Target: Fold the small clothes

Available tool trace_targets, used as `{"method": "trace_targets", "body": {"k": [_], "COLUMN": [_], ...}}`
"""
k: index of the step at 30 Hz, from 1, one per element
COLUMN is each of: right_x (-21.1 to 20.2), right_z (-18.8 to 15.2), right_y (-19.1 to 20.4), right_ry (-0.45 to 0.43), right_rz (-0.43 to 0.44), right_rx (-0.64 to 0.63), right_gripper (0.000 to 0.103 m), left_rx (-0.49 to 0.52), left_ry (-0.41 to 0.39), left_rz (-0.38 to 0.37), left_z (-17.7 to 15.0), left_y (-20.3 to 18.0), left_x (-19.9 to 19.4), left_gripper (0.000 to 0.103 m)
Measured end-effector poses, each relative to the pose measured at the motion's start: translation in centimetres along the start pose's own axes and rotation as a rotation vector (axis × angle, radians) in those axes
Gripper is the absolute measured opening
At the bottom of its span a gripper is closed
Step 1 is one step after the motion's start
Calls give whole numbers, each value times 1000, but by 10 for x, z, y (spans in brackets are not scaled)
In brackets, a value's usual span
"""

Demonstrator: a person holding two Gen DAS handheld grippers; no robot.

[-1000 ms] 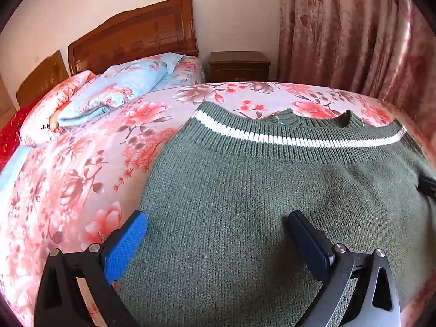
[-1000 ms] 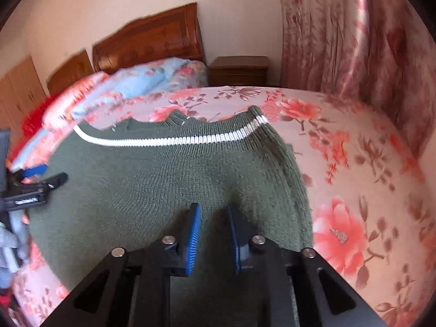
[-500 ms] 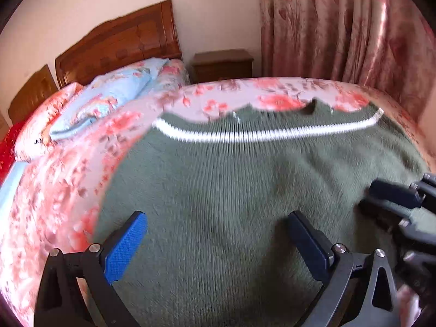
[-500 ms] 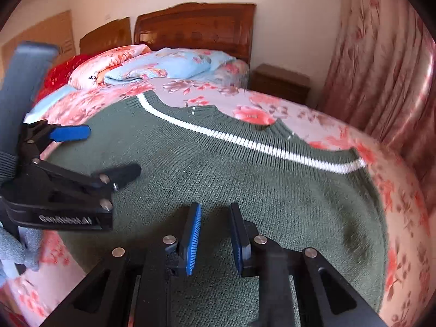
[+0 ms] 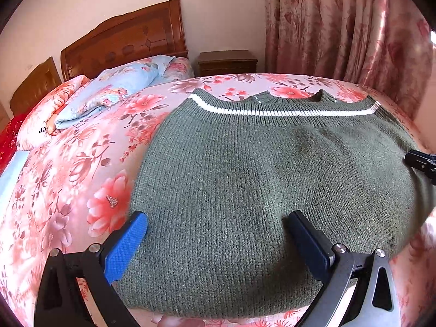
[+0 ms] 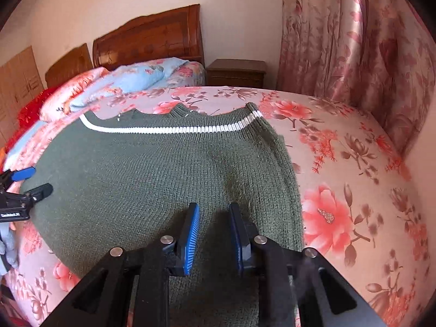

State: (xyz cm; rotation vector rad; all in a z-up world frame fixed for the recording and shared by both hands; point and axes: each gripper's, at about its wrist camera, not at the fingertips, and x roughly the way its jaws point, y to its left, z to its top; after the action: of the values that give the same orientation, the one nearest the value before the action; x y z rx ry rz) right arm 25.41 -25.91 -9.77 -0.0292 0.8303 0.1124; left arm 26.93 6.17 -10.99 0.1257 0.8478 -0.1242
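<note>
A dark green knitted sweater (image 5: 245,179) lies flat on the floral bed sheet (image 5: 68,177), its white-striped hem (image 5: 272,112) at the far side. My left gripper (image 5: 216,218) hovers wide open over the sweater's near left part, nothing between its pads. My right gripper (image 6: 213,208) stands over the sweater (image 6: 152,174) near its right edge. Its blue pads are a narrow gap apart and hold nothing. The left gripper (image 6: 36,181) shows at the left rim of the right wrist view. One of the right gripper's fingertips (image 5: 419,160) pokes in at the right rim of the left wrist view.
A folded blue quilt (image 5: 117,87) and floral pillows lie at the head of the bed below a wooden headboard (image 5: 125,43). A brown nightstand (image 5: 227,61) stands behind the bed. Pink flowered curtains (image 5: 340,27) hang along the right side. Bare sheet (image 6: 354,190) stretches right of the sweater.
Half a second ago my right gripper was over the sweater's middle, close to the left gripper; it has swung back toward the right edge. The left gripper shifted back left. Both keep their jaw widths.
</note>
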Motion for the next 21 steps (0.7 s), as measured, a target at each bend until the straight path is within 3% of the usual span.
{"method": "trace_targets", "body": {"k": [2,4,8,10,12,16,21], "right_x": [-2,-12,-24,-21,-13,-5,-15], "right_z": [5,4,2,0,-7,-16,-18], "right_y": [11,24,74,96,114,104,59], "right_ry": [7,-22,-62,-52,-24,-5,2], "right_rz": [-35,12,107,156,154,160,82], "right_rx": [-4,-2,-121,-175,-230,-233,-137], "right_gripper": [21,21,21,21,21,21,21], "left_rx": [-3,-1,25,54,75,36,37], "left_ry": [9,-6,-33,-26,2,9,-3], "left_rz": [12,2,-38,-39,-25,-51,-31], "left_z": [2,3,2,1,-3,-7,-13], "left_y": [-2,-7,-23,-33,-38,-25,-14], "left_x": [-3,-13,-28,-26,-17,-15,-17], "left_gripper": [103,103,103,103,103,103,103]}}
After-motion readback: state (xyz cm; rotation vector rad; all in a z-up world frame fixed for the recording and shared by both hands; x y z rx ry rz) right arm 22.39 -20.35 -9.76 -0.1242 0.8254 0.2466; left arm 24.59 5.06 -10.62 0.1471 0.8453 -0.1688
